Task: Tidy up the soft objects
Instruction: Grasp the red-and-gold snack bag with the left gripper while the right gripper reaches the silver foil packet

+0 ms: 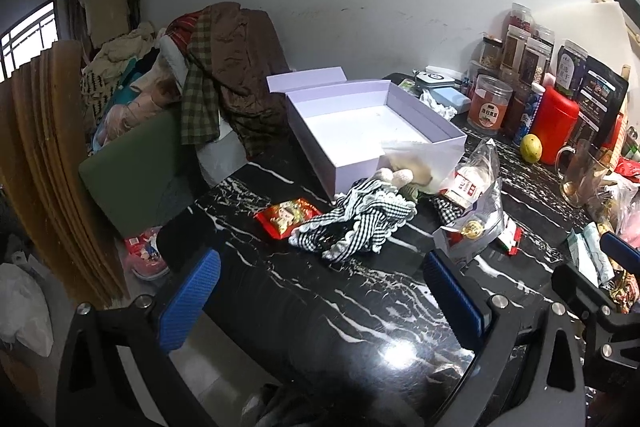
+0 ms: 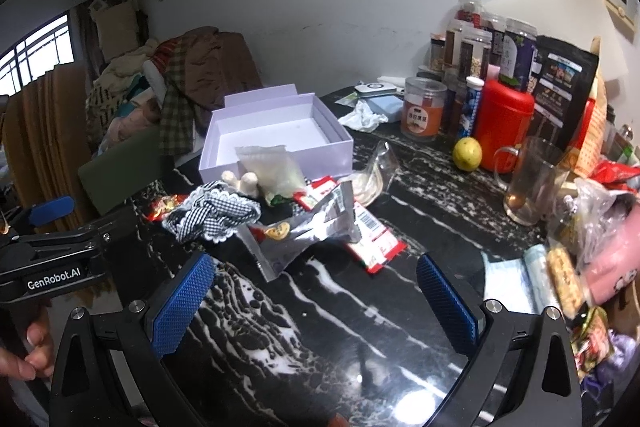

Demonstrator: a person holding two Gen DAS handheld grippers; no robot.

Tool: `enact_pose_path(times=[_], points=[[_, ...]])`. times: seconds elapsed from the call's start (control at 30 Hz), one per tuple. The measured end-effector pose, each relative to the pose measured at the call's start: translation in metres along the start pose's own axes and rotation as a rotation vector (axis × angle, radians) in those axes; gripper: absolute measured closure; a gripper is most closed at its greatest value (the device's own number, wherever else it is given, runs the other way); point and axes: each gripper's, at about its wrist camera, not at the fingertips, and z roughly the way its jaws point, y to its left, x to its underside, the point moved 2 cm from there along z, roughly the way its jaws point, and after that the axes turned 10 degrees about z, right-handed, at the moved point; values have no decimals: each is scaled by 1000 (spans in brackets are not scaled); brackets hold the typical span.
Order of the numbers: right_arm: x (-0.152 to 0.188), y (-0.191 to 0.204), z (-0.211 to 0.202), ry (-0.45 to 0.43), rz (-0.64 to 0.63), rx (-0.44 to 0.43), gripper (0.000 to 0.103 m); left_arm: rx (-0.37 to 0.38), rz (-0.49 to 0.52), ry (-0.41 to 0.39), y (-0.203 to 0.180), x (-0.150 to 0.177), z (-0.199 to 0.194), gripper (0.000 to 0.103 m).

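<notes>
While both grippers — left gripper (image 1: 320, 291), right gripper (image 2: 316, 303) — are hovering spread and empty, pinching the gingham cloth (image 1: 356, 223) at its bunched middle is looking wisest before lifting toward the white box (image 1: 400, 97).

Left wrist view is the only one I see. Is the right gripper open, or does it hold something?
Observer: The right gripper is open and empty; only the black marble table shows between its fingers.
Operator: What lies under the silver pouch?
Observer: A flat red and white packet with a barcode lies partly under the silver pouch.
Operator: What is at the far right edge?
Observer: A pink item with a small panda picture.
</notes>
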Motion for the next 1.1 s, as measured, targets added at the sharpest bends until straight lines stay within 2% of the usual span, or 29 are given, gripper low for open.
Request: enact_pose_path(times=[0.23, 0.37, 0.57, 0.87, 1.1], points=[[6, 0, 12, 22, 20, -36, 0, -1, -23, 22, 13, 3, 15, 0], [6, 1, 23, 40, 27, -48, 0, -32, -40, 40, 25, 0, 28, 0], [-3, 4, 42, 52, 35, -56, 0, -55, -71, 59, 45, -10, 54, 0], [-20, 12, 76, 76, 17, -59, 0, -86, -60, 77, 65, -27, 99, 0], [-31, 16, 102, 101, 12, -47, 0, -34, 2, 136, 61, -34, 141, 5]])
